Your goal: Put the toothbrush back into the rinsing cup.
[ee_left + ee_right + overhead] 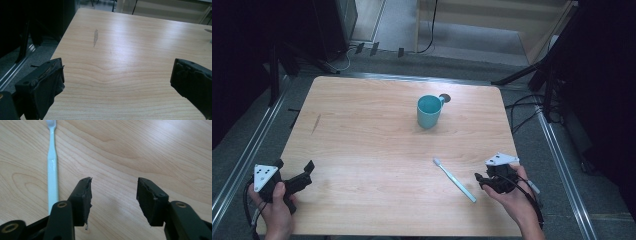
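One teal mug (429, 111), one pale blue toothbrush (455, 180), one wooden table (372, 150), two handheld black grippers, left (307, 172) and right (479, 179)

toothbrush (455, 180) | pale blue, flat (head far) | near table's right front

On the table (362, 130), the cup (429, 111) stands toward the far edge, right of centre. The toothbrush (455, 180) lies nearer the front, its head pointing toward the cup. Right gripper (480, 180) sits just right of the toothbrush; left gripper (308, 170) at the front left corner.
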A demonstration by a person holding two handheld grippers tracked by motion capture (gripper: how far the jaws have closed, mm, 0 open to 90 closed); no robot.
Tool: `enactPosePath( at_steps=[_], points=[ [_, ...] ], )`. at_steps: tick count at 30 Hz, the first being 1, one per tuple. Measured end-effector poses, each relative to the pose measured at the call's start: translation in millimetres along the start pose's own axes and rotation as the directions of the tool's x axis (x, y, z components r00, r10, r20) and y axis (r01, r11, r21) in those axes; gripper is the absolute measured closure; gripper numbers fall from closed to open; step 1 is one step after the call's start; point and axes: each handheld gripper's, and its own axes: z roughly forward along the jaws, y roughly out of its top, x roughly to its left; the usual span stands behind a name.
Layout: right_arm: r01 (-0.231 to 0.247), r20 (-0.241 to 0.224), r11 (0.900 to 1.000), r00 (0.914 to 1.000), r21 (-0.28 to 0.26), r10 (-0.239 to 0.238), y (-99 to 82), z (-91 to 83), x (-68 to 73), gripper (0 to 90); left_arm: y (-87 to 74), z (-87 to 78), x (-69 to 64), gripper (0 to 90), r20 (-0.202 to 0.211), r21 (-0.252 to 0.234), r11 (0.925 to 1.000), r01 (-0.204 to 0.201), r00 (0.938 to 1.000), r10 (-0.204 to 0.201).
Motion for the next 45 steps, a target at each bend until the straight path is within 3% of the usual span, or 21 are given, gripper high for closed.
enactPosePath(
  at_steps=[1,2,5,6,7,8,10,15,16,25,27,34,45],
  points=[
    [0.0,0.0,1.0,1.0,0.0,0.0,0.0,0.0,0.0,48.8,0.0,0.0,0.0,0.0,0.0,0.0,1.0,0.0,1.0,0.0],
    [0.04,0.0,0.9991,0.9992,0.01,-0.04,7.1,0.7,4.1,48.1,0.0,0.2,-0.3,0.0,0.0,0.001,1.0,0.0,1.0,0.0],
    [0.072,-0.025,0.997,0.9971,0.029,-0.071,11.9,2.9,6.3,46.1,0.0,0.2,-0.6,0.0,0.0,0.0,1.0,-0.001,1.0,0.001],
    [0.106,-0.044,0.9919,0.9937,0.07,-0.103,16.8,6.0,9.1,43.6,0.0,0.2,-0.4,0.0,0.001,0.0,1.0,0.0,1.0,0.0],
    [0.106,-0.044,0.9919,0.9937,0.07,-0.103,16.8,6.0,9.1,43.6,0.0,0.2,-0.4,0.0,0.001,0.0,1.0,0.0,1.0,0.0],
    [0.127,-0.051,0.9863,0.9913,0.105,-0.122,22.1,7.7,13.7,47.2,0.0,0.2,-0.3,0.0,0.001,0.0,1.0,0.0,1.0,0.0],
    [0.128,-0.1,0.9835,0.9882,0.128,-0.116,26.9,9.0,16.4,50.7,0.0,0.2,-0.3,0.0,0.001,0.0,1.0,0.0,1.0,0.0],
    [0.136,-0.119,0.9756,0.9861,0.173,-0.116,34.9,12.4,23.4,57.2,0.0,0.1,0.0,0.0,0.001,0.001,1.0,0.002,1.0,-0.002],
    [0.134,-0.137,0.9689,0.9848,0.208,-0.107,38.9,15.7,27.1,61.0,0.0,0.1,0.1,0.0,0.001,0.001,1.0,0.003,1.0,-0.003],
    [0.125,-0.165,0.9497,0.9831,0.287,-0.08,49.8,26.0,38.4,64.7,0.1,0.3,-0.3,0.0,0.002,0.002,1.0,0.0,1.0,0.0],
    [0.11,-0.187,0.9386,0.9812,0.327,-0.049,53.3,29.8,42.6,66.2,0.1,0.3,0.0,0.0,0.002,0.001,1.0,0.003,1.0,-0.003],
    [0.145,-0.198,0.9065,0.9777,0.397,-0.069,57.7,40.0,50.2,68.4,0.1,0.3,0.1,0.0,0.003,0.002,1.0,0.002,1.0,-0.002],
    [0.158,-0.208,0.8792,0.9758,0.45,-0.069,62.3,51.2,53.8,72.2,0.1,0.4,0.1,0.0,0.004,0.002,1.0,0.002,1.0,-0.002]
  ],
)
